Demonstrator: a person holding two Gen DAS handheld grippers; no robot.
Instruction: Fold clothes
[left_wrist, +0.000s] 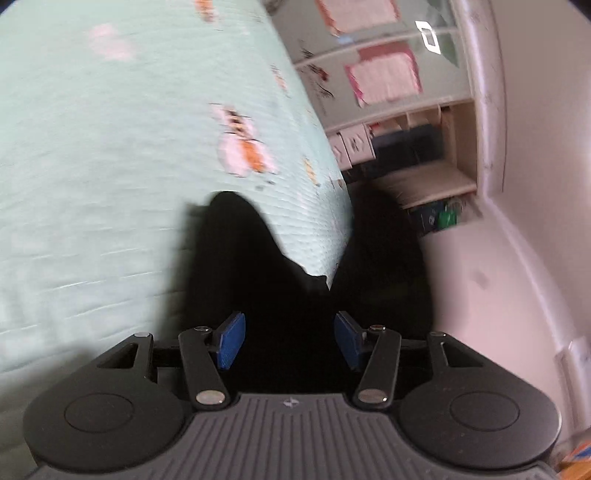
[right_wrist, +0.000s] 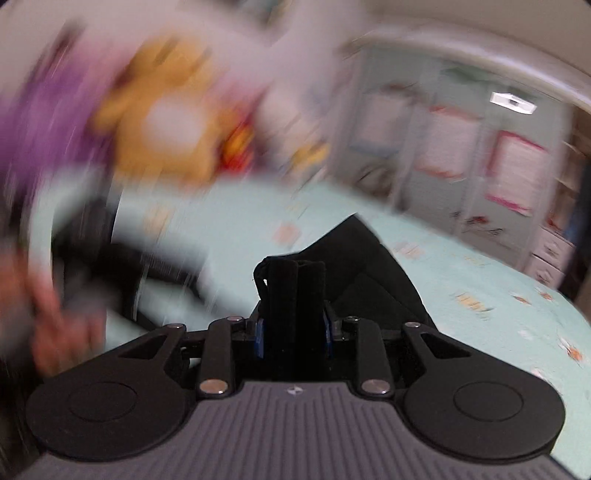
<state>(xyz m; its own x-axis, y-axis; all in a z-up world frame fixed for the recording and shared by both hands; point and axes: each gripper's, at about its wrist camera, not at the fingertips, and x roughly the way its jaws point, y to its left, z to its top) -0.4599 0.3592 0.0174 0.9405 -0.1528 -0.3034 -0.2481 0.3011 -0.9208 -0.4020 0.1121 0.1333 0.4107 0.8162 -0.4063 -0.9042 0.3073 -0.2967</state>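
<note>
A black garment (left_wrist: 266, 266) lies at the edge of a mint green bedspread (left_wrist: 110, 147) with small printed figures. My left gripper (left_wrist: 290, 341) is open, its blue pads (left_wrist: 231, 341) spread apart with the black cloth lying between and below them. In the right wrist view the right gripper (right_wrist: 295, 332) is shut on a bunched fold of the black garment (right_wrist: 295, 295), which stands up between the pads and trails onto the bed (right_wrist: 480, 295). Both views are blurred by motion.
Past the bed edge stands a white wardrobe with pink panels (left_wrist: 384, 77) and open shelves (left_wrist: 424, 155). A pale wall (left_wrist: 498, 295) is at the right. Blurred yellow and purple plush toys (right_wrist: 159, 122) sit at the far bed end. A person's hand (right_wrist: 55, 314) shows at the left.
</note>
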